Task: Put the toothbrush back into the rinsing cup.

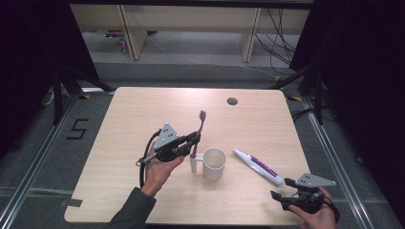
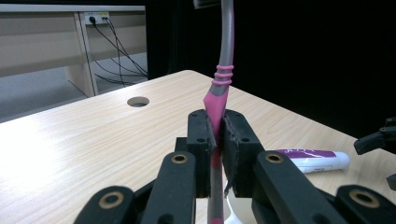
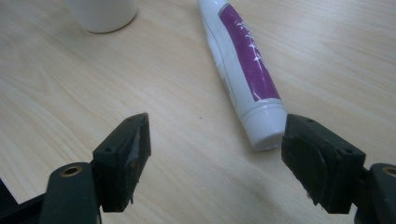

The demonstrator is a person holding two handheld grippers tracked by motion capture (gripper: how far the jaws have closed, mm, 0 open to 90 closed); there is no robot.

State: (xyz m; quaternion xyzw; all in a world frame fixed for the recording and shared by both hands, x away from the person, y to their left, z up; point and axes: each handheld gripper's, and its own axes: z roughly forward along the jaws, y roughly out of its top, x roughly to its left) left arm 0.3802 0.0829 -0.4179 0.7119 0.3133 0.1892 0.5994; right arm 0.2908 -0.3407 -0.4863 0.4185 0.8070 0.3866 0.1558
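High view: left gripper (image 1: pixel 196 139) is clenched on the pink toothbrush (image 1: pixel 198 130), gripping the handle low down, with the bristle head pointing away toward the far edge of the table (image 1: pixel 143 109). Left gripper view confirms both pads pressed against the pink handle, brush upright between them. Just beside this gripper stands the white mug (image 1: pixel 213 163), handle toward it. Right gripper (image 1: pixel 277 196) rests near the table's front right corner, jaws released and empty. Right gripper view places the capped end of the toothpaste tube (image 3: pixel 243 65) just ahead of the open jaws, lying flat, untouched.
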